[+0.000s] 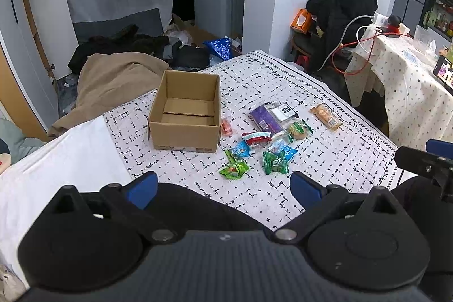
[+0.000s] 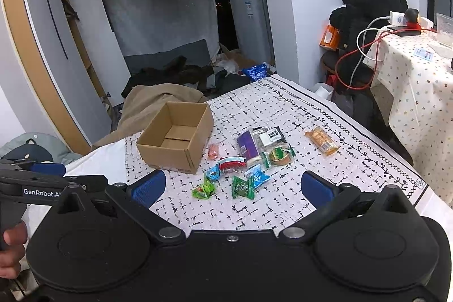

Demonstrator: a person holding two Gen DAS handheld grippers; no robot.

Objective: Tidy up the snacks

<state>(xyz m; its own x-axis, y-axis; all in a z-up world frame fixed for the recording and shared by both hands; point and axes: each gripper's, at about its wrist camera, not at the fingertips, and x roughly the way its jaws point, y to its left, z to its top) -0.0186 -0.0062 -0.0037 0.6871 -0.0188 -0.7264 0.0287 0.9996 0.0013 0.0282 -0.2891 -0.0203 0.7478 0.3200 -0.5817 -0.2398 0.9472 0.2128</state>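
Note:
An empty open cardboard box (image 1: 185,111) (image 2: 177,136) stands on a patterned cloth (image 1: 325,160) (image 2: 283,211). Right of it lie several snack packets: a purple pack (image 1: 264,119) (image 2: 247,145), a red-and-white one (image 1: 256,138) (image 2: 232,162), green ones (image 1: 274,162) (image 2: 242,187), a light green one (image 1: 233,169) (image 2: 203,190), a small orange one (image 1: 226,127) (image 2: 213,151) beside the box, and an orange biscuit pack (image 1: 326,116) (image 2: 322,143) apart on the right. My left gripper (image 1: 223,188) and right gripper (image 2: 233,187) both hover open and empty on the near side of the snacks.
A beige blanket (image 1: 113,84) is heaped behind the box. A side table with a dotted cloth (image 1: 410,92) (image 2: 419,92), cables and a power strip stands at right. Clothes litter the floor beyond. The other gripper and a hand (image 2: 11,251) show at left in the right wrist view.

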